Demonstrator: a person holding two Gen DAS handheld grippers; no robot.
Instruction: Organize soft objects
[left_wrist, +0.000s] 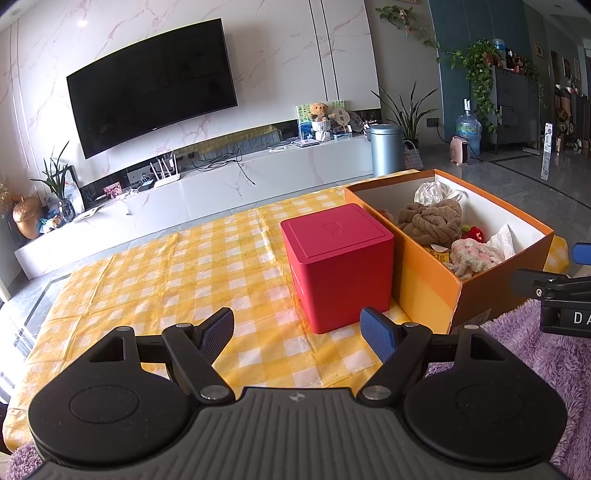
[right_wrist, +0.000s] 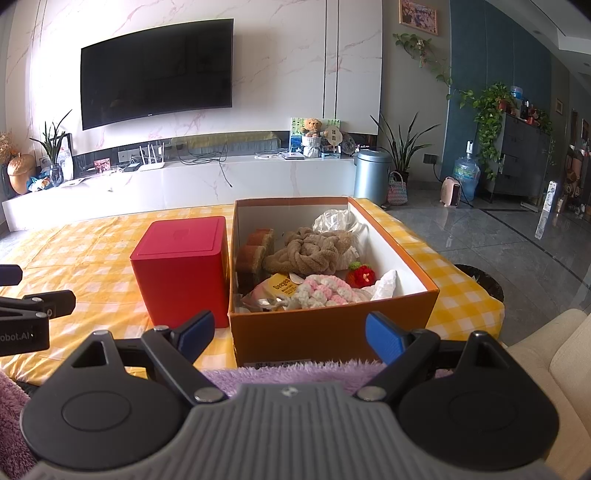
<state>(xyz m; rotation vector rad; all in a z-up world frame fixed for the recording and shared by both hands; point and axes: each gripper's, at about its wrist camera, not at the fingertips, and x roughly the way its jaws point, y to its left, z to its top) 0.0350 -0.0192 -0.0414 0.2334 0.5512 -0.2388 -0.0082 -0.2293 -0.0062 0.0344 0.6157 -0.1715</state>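
An open orange box (right_wrist: 325, 332) (left_wrist: 424, 288) stands on a yellow checked cloth. It holds a brown knotted plush (right_wrist: 310, 251) (left_wrist: 432, 219), a pink and white knitted piece (right_wrist: 325, 290) (left_wrist: 476, 254), a red crochet strawberry (right_wrist: 362, 275) (left_wrist: 474, 233), sponge blocks (right_wrist: 255, 251), a snack packet (right_wrist: 279, 286) and white crumpled wraps (right_wrist: 334, 219). My left gripper (left_wrist: 297, 334) is open and empty, in front of a red cube box (left_wrist: 338, 266) (right_wrist: 183, 269). My right gripper (right_wrist: 290, 334) is open and empty, just before the orange box's near wall.
A purple fluffy cloth (right_wrist: 291, 371) (left_wrist: 535, 347) lies at the table's near edge. The checked cloth (left_wrist: 166, 288) stretches left of the red cube. Beyond are a white TV bench (right_wrist: 184, 184), a metal bin (right_wrist: 371, 177) and a cream sofa arm (right_wrist: 550, 358).
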